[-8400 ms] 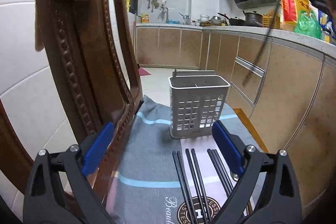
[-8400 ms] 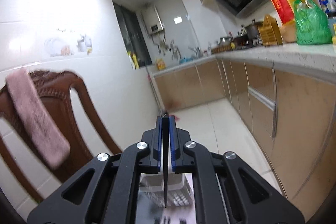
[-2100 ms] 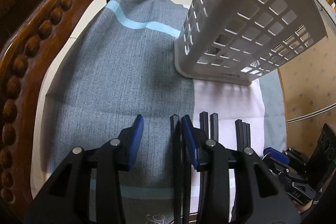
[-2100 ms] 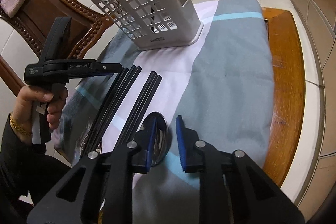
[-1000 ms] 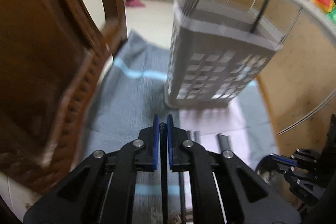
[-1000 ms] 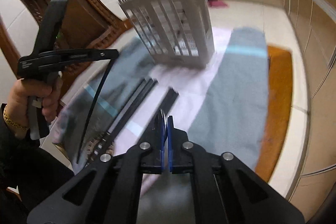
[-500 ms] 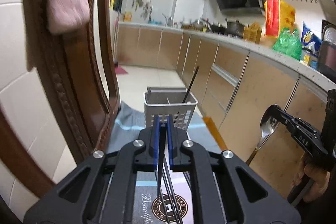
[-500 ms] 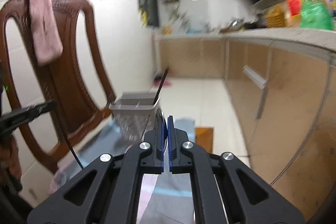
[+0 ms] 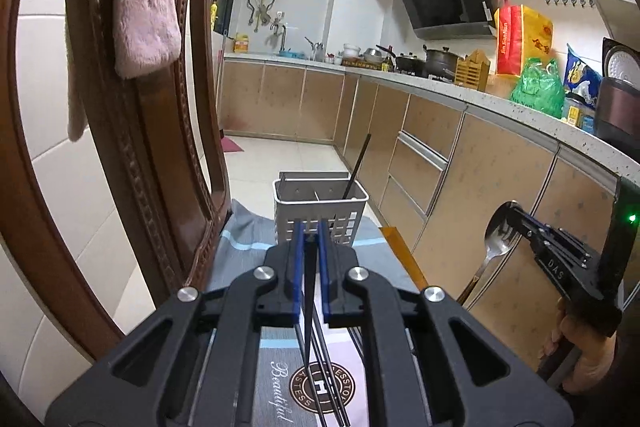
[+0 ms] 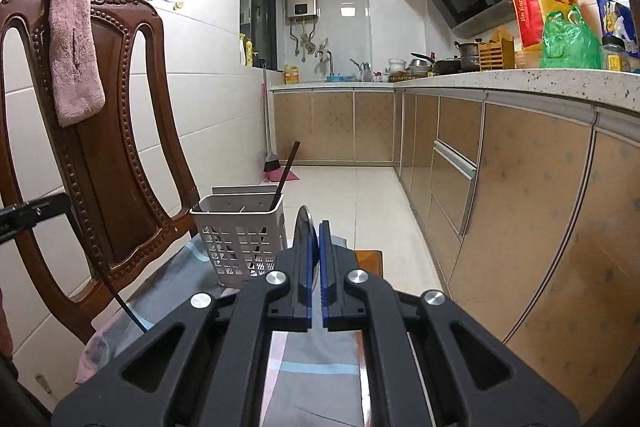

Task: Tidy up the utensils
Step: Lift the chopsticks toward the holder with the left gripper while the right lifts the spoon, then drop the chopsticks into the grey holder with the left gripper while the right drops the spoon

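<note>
One chopstick [image 9: 357,167] already in basket [image 9: 320,211] mid-frame; left gripper [image 9: 310,275] clamped on chopstick [image 9: 307,311], right gripper [image 10: 314,275] clamped on spoon [image 9: 496,239]; more chopsticks [image 9: 332,387] lying at bottom.

You stand in a narrow kitchen with white tiled walls [image 10: 208,75] and a pale tiled floor [image 10: 352,195]. Tan cabinets [image 9: 492,179] run under a speckled counter [image 10: 540,77]. A carved wooden chair [image 10: 104,155] carries a pink towel [image 10: 74,47].

The left gripper [image 9: 310,251] hides the bottom of the basket [image 9: 320,201]. The chair [image 9: 132,131] top is cut off above the basket.
</note>
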